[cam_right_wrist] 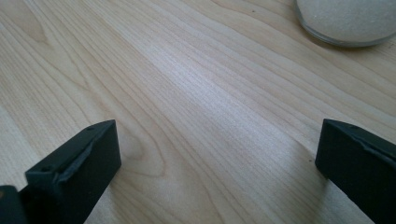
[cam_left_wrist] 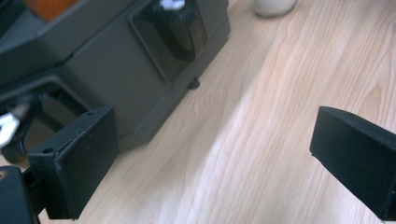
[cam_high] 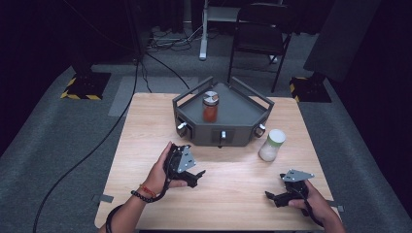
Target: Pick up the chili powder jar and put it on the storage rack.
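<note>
From the high view, a pale wooden worktop (cam_high: pixel 228 189) stands on grey carpet (cam_high: pixel 48 141) in a dark room. A black folding chair (cam_high: pixel 260 34) sits behind it, yellow-and-black striped stand bases (cam_high: pixel 82 86) flank the far corners, and a black cable (cam_high: pixel 87 155) runs across the floor at the left. At the far middle of the worktop sits a dark grey angular rack (cam_high: pixel 222 114) with railed edges and knobs on its front faces; a jar of red-orange contents (cam_high: pixel 210 108) stands upright on its top. Just right of the rack, on the bare wood, stands a white-filled jar with a pale green lid (cam_high: pixel 272 144). The left hand (cam_high: pixel 160 172), a beaded bracelet on its wrist, holds the left gripper (cam_high: pixel 194 175) near the rack's front, jaws pointing right. The right hand (cam_high: pixel 313 201) holds the right gripper (cam_high: pixel 277 198) at the near right corner, jaws pointing left, well apart from the white jar.

In the left gripper view, the left gripper (cam_left_wrist: pixel 210 163) has its jaws spread wide over bare wood, pinching nothing; the rack's (cam_left_wrist: pixel 107 74) front face with a recessed black knob (cam_left_wrist: pixel 180 28) lies just beyond the left jaw, and the white jar's base (cam_left_wrist: pixel 274 7) shows at the top edge.

In the right gripper view, the right gripper (cam_right_wrist: pixel 217 163) has its jaws spread wide above the wood grain, empty, with the white jar's base (cam_right_wrist: pixel 348 21) at the top right.
</note>
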`<state>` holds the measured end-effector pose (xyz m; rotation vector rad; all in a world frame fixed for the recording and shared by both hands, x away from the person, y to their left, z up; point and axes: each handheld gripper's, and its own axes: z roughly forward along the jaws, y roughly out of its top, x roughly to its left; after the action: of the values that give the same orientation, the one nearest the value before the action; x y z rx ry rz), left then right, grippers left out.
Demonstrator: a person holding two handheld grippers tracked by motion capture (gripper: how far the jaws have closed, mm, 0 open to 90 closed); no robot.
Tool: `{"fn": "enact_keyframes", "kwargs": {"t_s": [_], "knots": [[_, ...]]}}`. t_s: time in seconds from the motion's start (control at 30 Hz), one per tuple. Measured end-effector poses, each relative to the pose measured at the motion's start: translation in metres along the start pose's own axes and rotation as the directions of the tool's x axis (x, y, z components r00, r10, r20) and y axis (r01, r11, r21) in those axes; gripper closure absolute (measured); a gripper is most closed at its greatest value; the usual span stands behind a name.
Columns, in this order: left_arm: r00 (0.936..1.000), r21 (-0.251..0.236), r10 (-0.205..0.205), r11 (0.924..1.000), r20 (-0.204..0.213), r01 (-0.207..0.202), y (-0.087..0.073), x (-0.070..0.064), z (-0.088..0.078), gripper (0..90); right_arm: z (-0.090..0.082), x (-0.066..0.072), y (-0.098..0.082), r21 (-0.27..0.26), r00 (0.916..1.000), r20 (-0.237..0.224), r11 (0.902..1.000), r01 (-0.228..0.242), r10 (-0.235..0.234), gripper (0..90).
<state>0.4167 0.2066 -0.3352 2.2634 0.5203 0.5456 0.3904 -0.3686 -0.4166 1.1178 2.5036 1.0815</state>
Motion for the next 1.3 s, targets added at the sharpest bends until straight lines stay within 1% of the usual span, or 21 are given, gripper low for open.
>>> {"fn": "enact_keyframes", "kwargs": {"t_s": [0.23,0.47,0.5,0.7,0.97,1.1,1.17,1.3], "knots": [[0.9999,0.058,0.006,0.9983,0.009,-0.006,-0.009,-0.001,0.0,1.3,0.0,0.0,0.0,0.0,1.0,0.0,1.0,0.0,0.0,0.0],[0.9999,0.112,-0.002,0.9937,0.016,0.0,-0.018,-0.001,-0.001,1.4,0.0,0.0,0.0,0.0,1.0,0.0,1.0,0.0,0.0,0.0],[0.9998,0.123,-0.007,0.9924,0.016,0.005,-0.019,-0.001,-0.001,1.4,0.0,0.0,0.0,0.0,1.0,0.0,1.0,0.0,0.0,0.0],[0.9989,0.149,-0.039,0.9882,0.025,0.034,-0.029,0.003,-0.004,1.5,0.0,0.0,0.0,0.0,1.0,0.0,1.0,0.0,0.0,0.0],[0.9964,0.202,-0.069,0.9777,0.048,0.058,-0.036,0.007,-0.004,1.5,0.0,0.0,0.0,0.0,1.0,0.0,1.0,0.0,0.0,0.0],[0.9957,0.227,-0.08,0.9716,0.047,0.068,-0.04,0.007,-0.004,1.5,0.0,0.0,0.0,0.0,1.0,0.0,1.0,0.0,0.0,0.0],[0.9958,0.235,-0.083,0.9694,0.039,0.072,-0.041,0.006,-0.003,1.7,0.0,0.0,0.0,0.0,1.0,0.0,1.0,0.0,0.0,0.0],[0.9954,0.251,-0.087,0.9651,0.04,0.074,-0.042,0.006,0.0,1.7,0.0,0.0,0.0,0.0,1.0,0.0,1.0,0.0,0.0,0.0]]}}
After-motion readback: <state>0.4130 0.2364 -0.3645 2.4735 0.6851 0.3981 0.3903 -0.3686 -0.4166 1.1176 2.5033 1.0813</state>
